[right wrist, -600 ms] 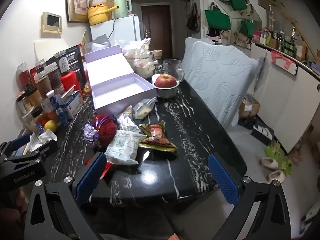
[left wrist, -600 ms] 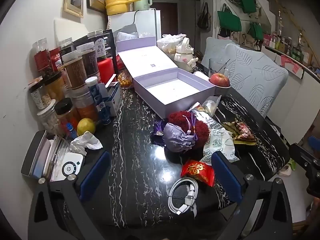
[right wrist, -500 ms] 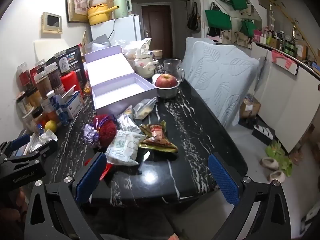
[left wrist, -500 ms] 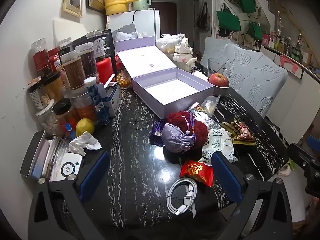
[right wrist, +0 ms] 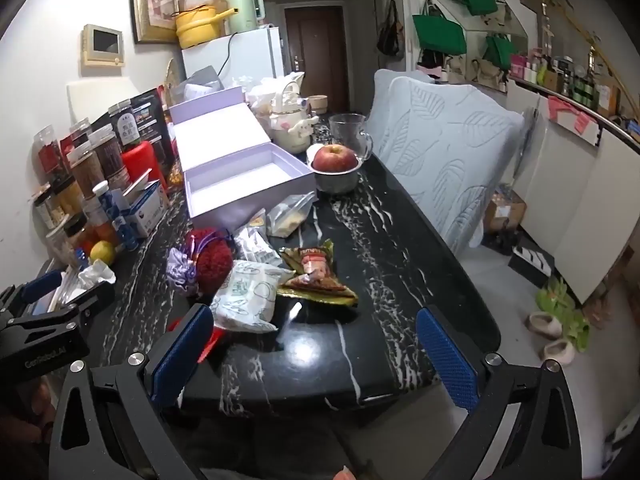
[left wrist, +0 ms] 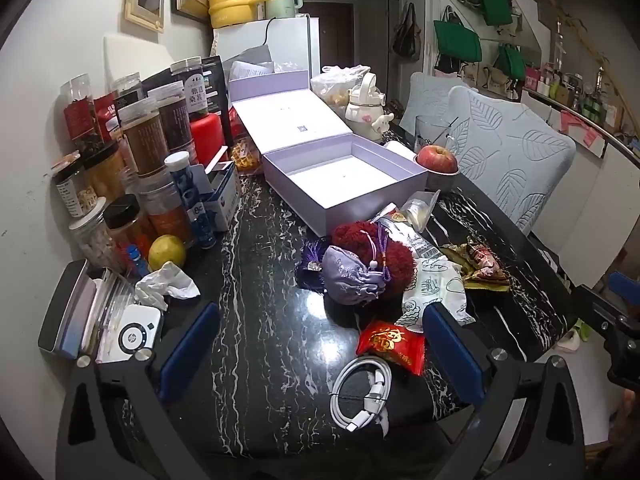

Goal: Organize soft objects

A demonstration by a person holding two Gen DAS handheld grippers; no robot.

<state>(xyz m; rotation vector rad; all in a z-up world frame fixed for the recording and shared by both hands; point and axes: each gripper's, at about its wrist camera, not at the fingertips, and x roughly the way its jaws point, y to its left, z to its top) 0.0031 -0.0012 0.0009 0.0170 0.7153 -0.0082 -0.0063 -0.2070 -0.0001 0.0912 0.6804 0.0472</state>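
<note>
An open, empty lilac box stands mid-table, also in the right wrist view. In front of it lie a lilac drawstring pouch, a dark red fluffy thing, a pale patterned packet, a red packet and a brown snack packet. My left gripper is open and empty, just short of the pile. My right gripper is open and empty at the table's near edge, with the pale packet and brown packet ahead of it.
Jars and bottles crowd the left side with a lemon, a crumpled tissue and a white device. A coiled white cable lies near. An apple in a bowl and a padded chair are right.
Both grippers have barely moved; the left view has shifted very slightly. Nothing on the table has moved.
</note>
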